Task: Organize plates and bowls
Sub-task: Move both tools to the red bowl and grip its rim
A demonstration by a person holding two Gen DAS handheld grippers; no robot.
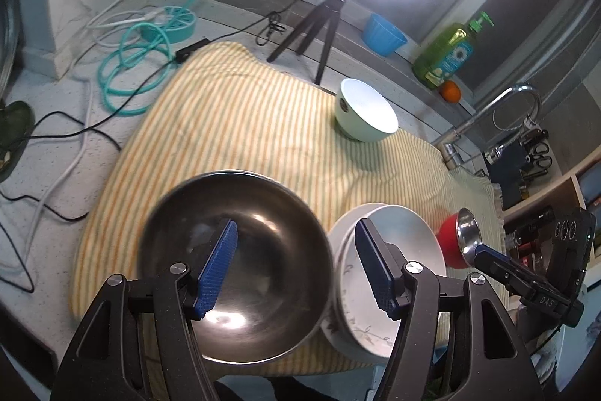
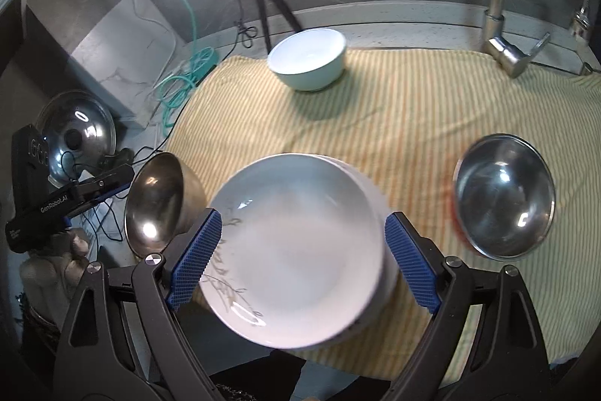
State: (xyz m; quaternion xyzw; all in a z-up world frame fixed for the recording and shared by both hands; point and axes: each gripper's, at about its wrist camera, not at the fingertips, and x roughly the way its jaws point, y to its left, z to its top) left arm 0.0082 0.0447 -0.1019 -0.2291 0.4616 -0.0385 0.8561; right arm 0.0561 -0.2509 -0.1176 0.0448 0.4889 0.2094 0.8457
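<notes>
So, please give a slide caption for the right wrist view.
Open right gripper above stacked white plates on striped cloth.

striped cloth (image 2: 432,108) on counter (image 1: 56,175), w/ bowls

The left gripper (image 1: 296,267) points forward and down with its jaws spread wide and nothing between the blue pads (image 1: 218,269); from the right wrist view its black body enters low at the left edge, angled up and inward. The right gripper (image 2: 302,260) is likewise tipped forward and down, jaws wide apart, blue pads (image 2: 195,260) bare and touching nothing. From the left wrist view its body shows low on the right, reaching in toward the left.
</notes>
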